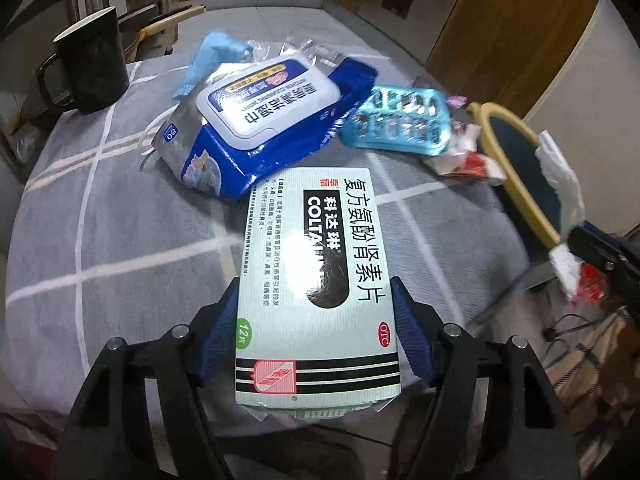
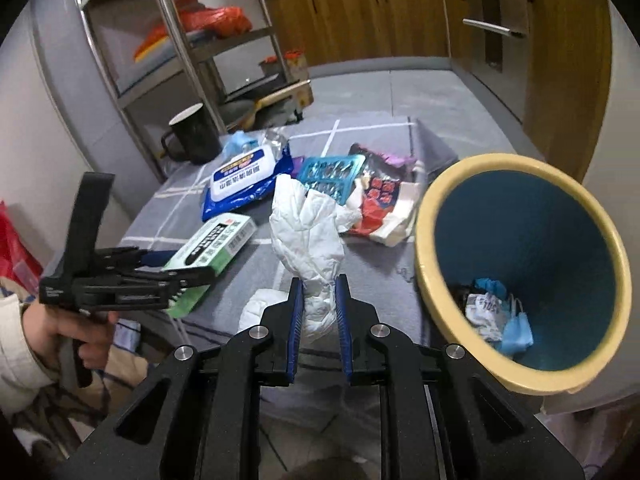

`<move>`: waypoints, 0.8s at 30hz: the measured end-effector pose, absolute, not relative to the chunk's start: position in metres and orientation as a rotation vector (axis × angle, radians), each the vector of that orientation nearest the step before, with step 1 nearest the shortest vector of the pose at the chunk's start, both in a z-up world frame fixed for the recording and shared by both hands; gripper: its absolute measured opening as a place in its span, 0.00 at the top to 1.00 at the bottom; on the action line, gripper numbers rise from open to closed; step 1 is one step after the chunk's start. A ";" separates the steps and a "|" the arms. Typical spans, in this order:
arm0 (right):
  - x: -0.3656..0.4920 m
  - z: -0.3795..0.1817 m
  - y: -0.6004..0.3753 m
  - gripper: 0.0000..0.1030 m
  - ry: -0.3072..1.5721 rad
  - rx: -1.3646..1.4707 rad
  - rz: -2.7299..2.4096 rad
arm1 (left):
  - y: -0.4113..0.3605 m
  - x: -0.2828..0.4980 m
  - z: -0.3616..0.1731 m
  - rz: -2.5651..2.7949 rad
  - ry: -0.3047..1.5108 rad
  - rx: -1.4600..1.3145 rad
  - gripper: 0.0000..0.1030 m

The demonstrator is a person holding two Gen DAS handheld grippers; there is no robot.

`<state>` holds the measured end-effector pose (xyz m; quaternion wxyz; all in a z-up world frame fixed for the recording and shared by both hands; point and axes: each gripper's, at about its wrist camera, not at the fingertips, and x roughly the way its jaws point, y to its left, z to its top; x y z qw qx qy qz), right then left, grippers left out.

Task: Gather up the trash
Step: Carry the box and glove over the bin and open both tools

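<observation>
A white-and-green medicine box lies between the blue pads of my left gripper, which press on its two long sides. The right wrist view shows that left gripper side-on, on the box, in a person's hand. My right gripper is shut on a crumpled white tissue that stands up above the cloth. It hangs just left of a yellow-rimmed bin with a blue inside, holding masks and wrappers. In the left wrist view the tissue shows over the bin.
On the grey checked cloth lie a blue wet-wipe pack, a teal blister tray, a red-and-white wrapper and another white tissue. A black mug stands at the far left. A steel rack and wooden cabinets stand behind.
</observation>
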<state>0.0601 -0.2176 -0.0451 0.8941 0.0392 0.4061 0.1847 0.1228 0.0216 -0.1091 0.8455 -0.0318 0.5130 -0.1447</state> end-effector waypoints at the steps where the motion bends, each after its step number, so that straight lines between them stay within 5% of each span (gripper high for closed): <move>1: 0.059 -0.044 -0.219 0.83 0.837 0.079 0.378 | 0.022 0.119 -0.104 -0.325 1.073 -0.087 0.32; 24: 0.051 -0.016 -0.311 0.83 0.716 0.175 0.192 | -0.070 0.116 -0.042 -0.527 0.941 -0.065 0.32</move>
